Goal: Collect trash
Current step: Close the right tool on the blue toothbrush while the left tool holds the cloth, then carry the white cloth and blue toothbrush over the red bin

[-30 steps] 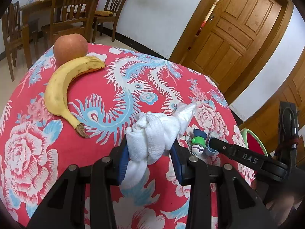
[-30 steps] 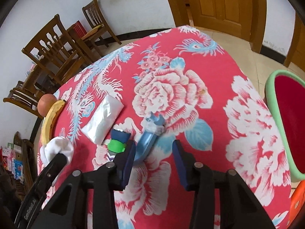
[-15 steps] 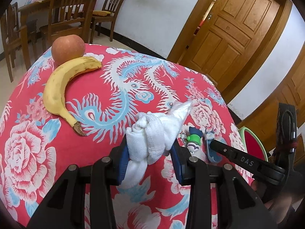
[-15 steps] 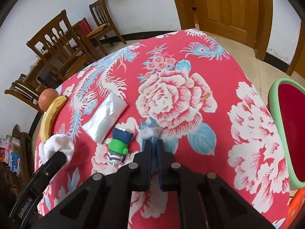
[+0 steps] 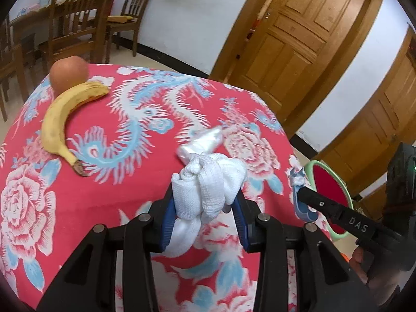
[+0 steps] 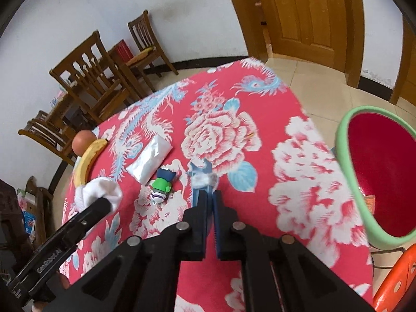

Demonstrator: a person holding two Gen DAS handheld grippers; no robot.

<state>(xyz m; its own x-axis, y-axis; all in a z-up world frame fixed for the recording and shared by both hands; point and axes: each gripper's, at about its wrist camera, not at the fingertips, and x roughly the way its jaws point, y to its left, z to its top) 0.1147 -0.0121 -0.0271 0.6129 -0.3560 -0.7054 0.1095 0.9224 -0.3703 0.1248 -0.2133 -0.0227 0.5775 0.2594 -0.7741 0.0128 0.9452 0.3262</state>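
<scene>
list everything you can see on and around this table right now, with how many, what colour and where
Cloth: one, white, in left gripper.
Wrapper: one, blue and white, in right gripper.
Plastic packet: one, clear white, mid-table.
Toy: one, green and blue, beside packet.
Banana: one, yellow, far side.
Apple: one, reddish, touching banana.
Bin: one, green rim, red inside, beside table.
Tablecloth: one, red floral.
Chairs: several, brown wood, by wall.
Left gripper: shut on cloth.
Right gripper: shut on wrapper.

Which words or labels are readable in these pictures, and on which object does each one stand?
"DAS": on the black finger of the right gripper, seen from the left wrist view.
"GenRobot.AI": on the black finger of the left gripper, seen from the right wrist view.
Colourful packages at the left edge: print too small to read.
</scene>
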